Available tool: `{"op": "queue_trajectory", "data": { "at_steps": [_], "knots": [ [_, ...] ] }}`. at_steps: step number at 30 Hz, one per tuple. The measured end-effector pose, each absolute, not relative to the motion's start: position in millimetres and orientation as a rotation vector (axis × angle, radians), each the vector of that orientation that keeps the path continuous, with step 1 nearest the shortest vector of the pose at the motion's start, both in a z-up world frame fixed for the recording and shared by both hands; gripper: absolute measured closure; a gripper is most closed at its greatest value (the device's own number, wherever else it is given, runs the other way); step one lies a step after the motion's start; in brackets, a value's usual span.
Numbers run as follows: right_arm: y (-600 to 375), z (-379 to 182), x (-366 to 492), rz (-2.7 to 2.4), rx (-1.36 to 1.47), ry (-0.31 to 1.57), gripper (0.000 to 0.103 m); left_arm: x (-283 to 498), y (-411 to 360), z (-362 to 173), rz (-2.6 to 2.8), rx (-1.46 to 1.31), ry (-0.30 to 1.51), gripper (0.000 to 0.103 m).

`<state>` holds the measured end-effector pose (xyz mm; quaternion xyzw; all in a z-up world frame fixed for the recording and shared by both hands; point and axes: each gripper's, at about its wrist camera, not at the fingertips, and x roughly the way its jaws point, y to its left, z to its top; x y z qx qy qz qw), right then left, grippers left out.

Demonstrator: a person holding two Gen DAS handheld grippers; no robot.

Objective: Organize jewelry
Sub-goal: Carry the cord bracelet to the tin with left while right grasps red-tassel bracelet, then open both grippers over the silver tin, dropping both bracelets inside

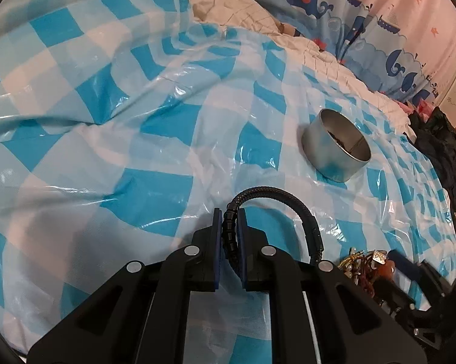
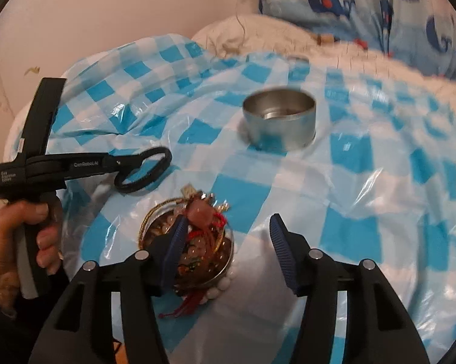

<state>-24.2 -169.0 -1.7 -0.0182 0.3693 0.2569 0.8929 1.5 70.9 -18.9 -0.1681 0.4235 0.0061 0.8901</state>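
My left gripper [image 1: 229,221] is shut on a black braided bracelet [image 1: 288,200], whose loop arcs up and to the right of the fingers. In the right wrist view the same left gripper [image 2: 123,162] holds the bracelet [image 2: 144,170] above the cloth, left of a shallow dish heaped with jewelry [image 2: 191,242]. A round metal tin [image 1: 337,148] stands open farther away; it also shows in the right wrist view [image 2: 279,118]. My right gripper [image 2: 228,230] is open and empty, its left finger over the jewelry dish.
A blue and white checked plastic sheet [image 1: 136,121] covers a soft bed. A white quilt [image 1: 334,60] and a whale-print curtain [image 1: 334,6] lie behind. Dark clothing [image 1: 443,151] is at the right edge. The jewelry heap [image 1: 364,267] sits at lower right.
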Motion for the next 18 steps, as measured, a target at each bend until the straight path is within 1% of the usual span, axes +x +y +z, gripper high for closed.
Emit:
{"op": "queue_trajectory", "data": {
  "at_steps": [2, 5, 6, 7, 8, 9, 13, 18],
  "knots": [
    [-167, 3, -32, 0.529, -0.077, 0.709, 0.048, 2, 69, -18, 0.013, -0.348, 0.877, 0.095],
    [-162, 4, -36, 0.548, -0.106, 0.676, 0.048, 1, 70, -18, 0.014, -0.349, 0.88, 0.095],
    [-161, 4, -36, 0.553, -0.109, 0.674, 0.05, 2, 70, -18, 0.013, -0.348, 0.881, 0.095],
    [-159, 3, -35, 0.562, -0.121, 0.679, 0.064, 2, 69, -18, 0.013, -0.345, 0.881, 0.095],
    [-156, 1, -35, 0.56, -0.14, 0.687, 0.082, 2, 68, -17, 0.012, -0.34, 0.882, 0.095],
    [-152, -1, -33, 0.551, -0.165, 0.694, 0.086, 3, 68, -17, 0.01, -0.336, 0.882, 0.095],
    [-158, 7, -36, 0.567, -0.13, 0.674, 0.086, 2, 65, -15, -0.008, -0.329, 0.871, 0.095],
    [-189, 29, -30, 0.686, 0.142, 0.652, 0.086, -7, 68, 0, -0.078, -0.396, 0.814, 0.095]
  ]
}}
